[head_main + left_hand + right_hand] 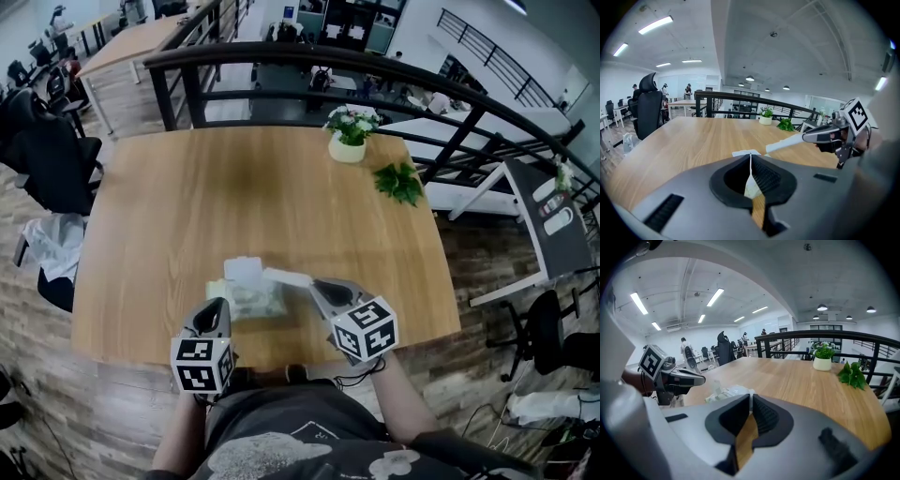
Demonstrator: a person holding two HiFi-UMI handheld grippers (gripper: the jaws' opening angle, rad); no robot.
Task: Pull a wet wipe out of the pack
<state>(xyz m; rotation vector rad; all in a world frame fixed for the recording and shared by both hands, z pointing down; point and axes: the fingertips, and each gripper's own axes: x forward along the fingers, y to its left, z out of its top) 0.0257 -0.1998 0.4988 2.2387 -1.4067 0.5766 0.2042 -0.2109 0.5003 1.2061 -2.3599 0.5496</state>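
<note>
Tabletop: the broad light-brown wooden tabletop point(262, 192) has fine straight grain and a smooth, faintly sheeny finish.
Pack: the pale, flat wet wipe pack point(253, 302) is crinkled, slightly glossy plastic film; its raised lid point(246, 270) looks like smooth translucent plastic.
Wipe: the white strip of wet wipe point(288, 277) is a soft, matt, cloth-like sheet.
Left tongs: the grey left tongs point(221, 304) have a matt moulded plastic shell and black ribbed pads point(766, 176) that look rubbery.
Right tongs: the grey right tongs point(314, 285) show the same matt plastic.
Pot: the small white round plant pot point(346, 151) is smooth.
Railing: the black bar railing point(375, 67) looks like satin-painted metal.
</note>
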